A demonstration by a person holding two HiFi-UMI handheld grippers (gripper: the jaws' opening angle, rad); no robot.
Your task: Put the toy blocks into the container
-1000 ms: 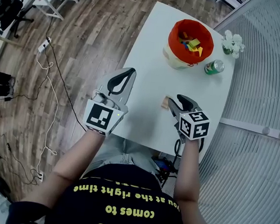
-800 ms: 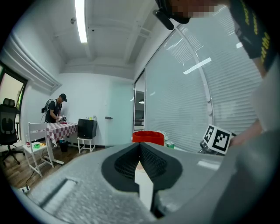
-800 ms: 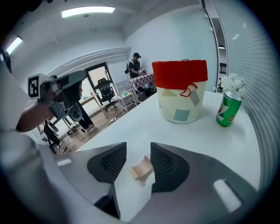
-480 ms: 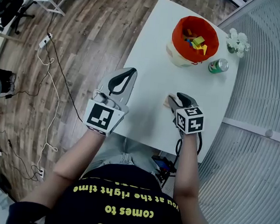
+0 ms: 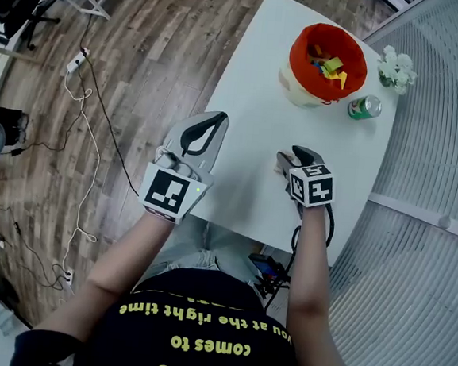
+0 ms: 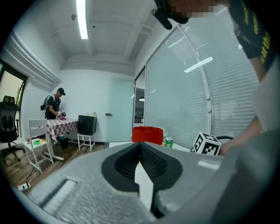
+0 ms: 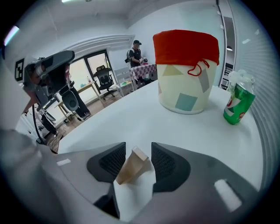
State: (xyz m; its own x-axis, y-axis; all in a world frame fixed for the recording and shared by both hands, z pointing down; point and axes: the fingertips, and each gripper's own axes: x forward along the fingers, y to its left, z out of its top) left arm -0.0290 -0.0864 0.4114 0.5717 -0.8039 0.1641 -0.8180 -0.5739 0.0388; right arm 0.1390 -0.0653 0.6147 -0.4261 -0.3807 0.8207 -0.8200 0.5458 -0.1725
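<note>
1. Nearing the end, judging by several coloured toy blocks (image 5: 332,66) already lying inside the red-rimmed container (image 5: 300,93) at the far end of the table (image 5: 251,116).
2. Straddling one tan wooden block (image 7: 131,168) on the table's near part with the right tool (image 5: 291,153), jaws opening, pads not pressing on it.
3. Holding the left tool (image 5: 217,117) by the table's near left edge, jaws together, gripping nothing.
4. Remaining, apparently: closing on that block, carrying it over, dropping it in.

In the head view, the wooden block (image 7: 130,168) between the right gripper's (image 5: 293,157) opening jaws is almost wholly covered by that gripper. The toy blocks (image 5: 328,65) in the container (image 5: 297,85) are shown too small to be counted. In the left gripper view, the container's base is hidden behind the left gripper (image 6: 139,148).
</note>
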